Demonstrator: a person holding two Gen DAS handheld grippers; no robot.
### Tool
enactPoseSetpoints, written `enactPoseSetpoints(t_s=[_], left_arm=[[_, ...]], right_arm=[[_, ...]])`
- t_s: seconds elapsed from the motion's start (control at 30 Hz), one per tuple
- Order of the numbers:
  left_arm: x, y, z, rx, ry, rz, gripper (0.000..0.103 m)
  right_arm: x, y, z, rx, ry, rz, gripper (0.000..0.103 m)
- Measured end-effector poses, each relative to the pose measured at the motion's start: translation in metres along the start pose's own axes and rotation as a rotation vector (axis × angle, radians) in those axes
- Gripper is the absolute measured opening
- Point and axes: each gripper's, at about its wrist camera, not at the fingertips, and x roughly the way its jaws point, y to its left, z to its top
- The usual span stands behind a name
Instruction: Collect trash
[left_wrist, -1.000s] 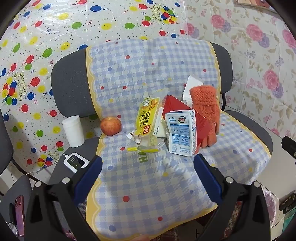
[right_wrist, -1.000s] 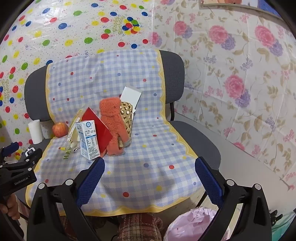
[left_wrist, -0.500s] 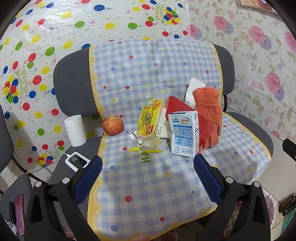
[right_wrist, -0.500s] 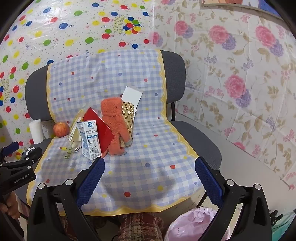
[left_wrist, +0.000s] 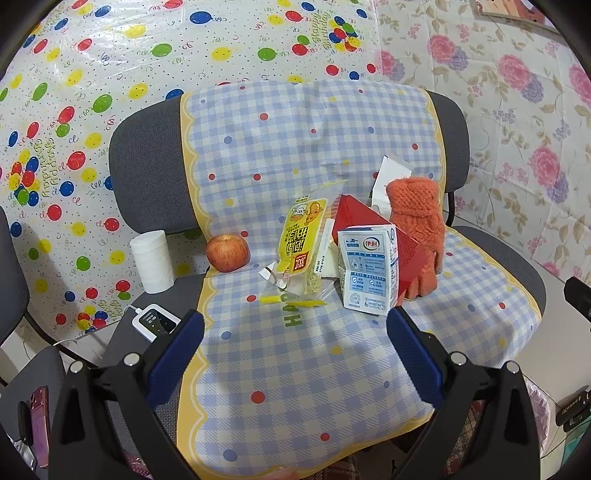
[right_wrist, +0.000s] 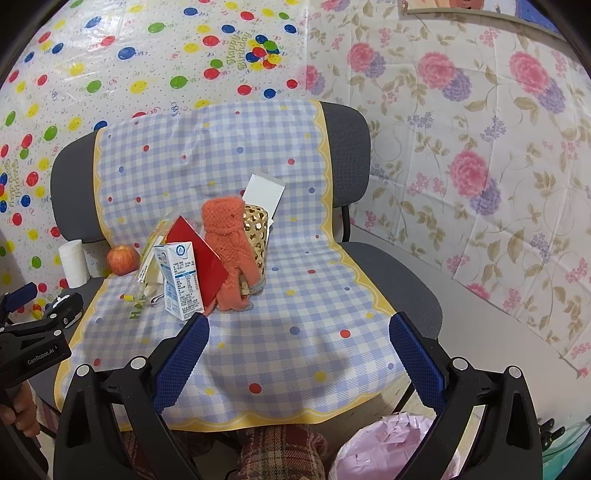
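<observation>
On a chair with a checked cloth (left_wrist: 295, 369) stand a white and blue milk carton (left_wrist: 369, 271) (right_wrist: 181, 280), a yellow snack wrapper (left_wrist: 301, 243), a red card (left_wrist: 369, 221) (right_wrist: 199, 258) and a yellow strip (left_wrist: 291, 301). My left gripper (left_wrist: 295, 354) is open and empty, just in front of the carton. My right gripper (right_wrist: 299, 358) is open and empty over the seat's front right. The left gripper also shows at the left edge of the right wrist view (right_wrist: 33, 332).
An orange glove (left_wrist: 417, 221) (right_wrist: 231, 251) hangs on a gold mesh cup (right_wrist: 256, 236). An apple (left_wrist: 227, 253), a white roll (left_wrist: 151, 260) and a white device (left_wrist: 155, 325) sit at the left. A pink-lined bin (right_wrist: 384, 450) is below the seat front.
Both views have drifted slightly; the objects sit a little higher and nearer in the left wrist view. Both grippers stay open and empty.
</observation>
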Motion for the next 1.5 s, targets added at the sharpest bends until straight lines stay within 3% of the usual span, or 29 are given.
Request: enactPoseSetpoints(t_s=[1.5], left_arm=[[-0.0014,-0.0003,-0.0009,0.001,-0.006,0.003,0.096]], right_arm=[[-0.0061,-0.0017,0.0059,0.004,-0.002,0.009,0.097]])
